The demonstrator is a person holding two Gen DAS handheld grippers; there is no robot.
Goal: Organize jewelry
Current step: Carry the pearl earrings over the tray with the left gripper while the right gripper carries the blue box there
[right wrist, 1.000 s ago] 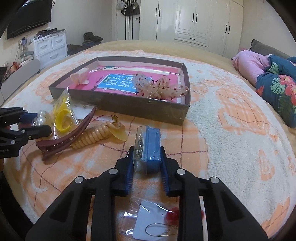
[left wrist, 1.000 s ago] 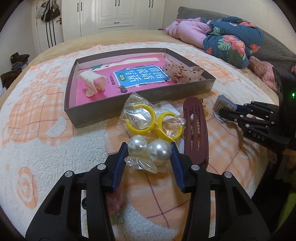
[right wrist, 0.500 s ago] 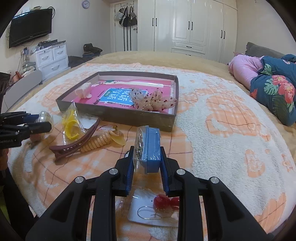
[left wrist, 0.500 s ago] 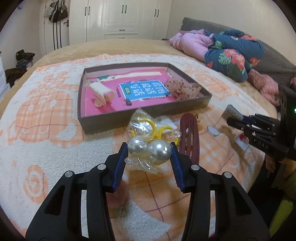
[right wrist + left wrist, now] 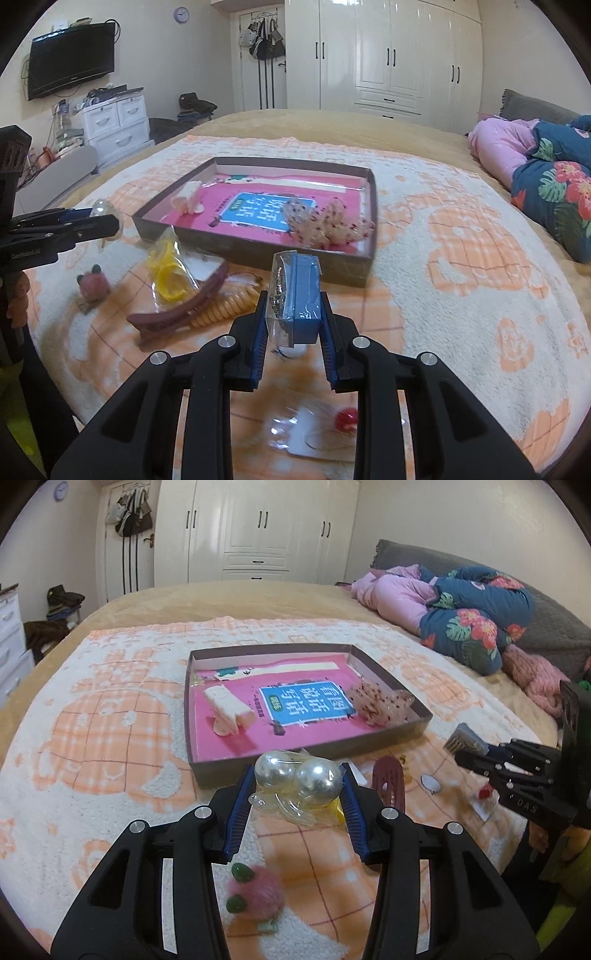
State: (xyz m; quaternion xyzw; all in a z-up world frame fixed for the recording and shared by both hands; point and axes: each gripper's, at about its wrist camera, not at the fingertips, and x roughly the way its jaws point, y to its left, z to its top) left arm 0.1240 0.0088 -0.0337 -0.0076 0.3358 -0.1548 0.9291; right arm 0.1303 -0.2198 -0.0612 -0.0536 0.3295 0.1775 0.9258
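Above the bed [image 5: 443, 229], 2 bagged pearls [image 5: 298, 781] are clamped in the left tool [image 5: 297, 790] and a blue packet [image 5: 297, 299] in the right tool [image 5: 293, 314], near the box [image 5: 255, 247].

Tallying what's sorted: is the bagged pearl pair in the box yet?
Out. The bagged pearl pair sits clamped in the left gripper, short of the box.

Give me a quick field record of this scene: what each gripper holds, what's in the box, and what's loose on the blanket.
left gripper: shut on bagged pearl balls
right gripper: shut on blue packet
box: holds cream clip, speckled scrunchie
loose on blanket: yellow rings bag, maroon hair clip, coiled hair tie, pink pom-pom, red-bead earring card
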